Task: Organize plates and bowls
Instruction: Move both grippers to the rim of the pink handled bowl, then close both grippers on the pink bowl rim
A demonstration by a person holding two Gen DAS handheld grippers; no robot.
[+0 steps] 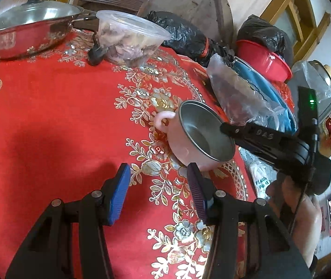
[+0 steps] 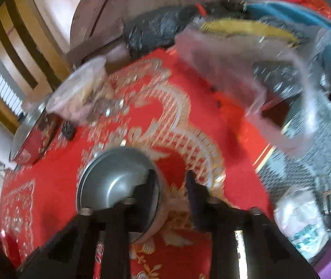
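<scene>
A pink bowl [image 1: 184, 144] with a steel lining and a small loop handle sits tilted on the red tablecloth [image 1: 49, 116], its mouth turned toward the left wrist camera. My right gripper [image 1: 225, 130], held by a hand at the right, clamps its far rim. In the blurred right wrist view the right gripper [image 2: 171, 186] has one finger inside the steel bowl [image 2: 114, 181] and the other outside its wall. My left gripper [image 1: 158, 172] stands open just in front of the bowl, blue pads apart, nothing between them.
At the back left stands a steel wok [image 1: 26, 30] with a glass lid, and beside it a clear plastic container [image 1: 128, 39] of food. Black bags [image 1: 184, 34], a red basin [image 1: 265, 62] and a blue plate in plastic wrap [image 1: 258, 93] crowd the table's right edge.
</scene>
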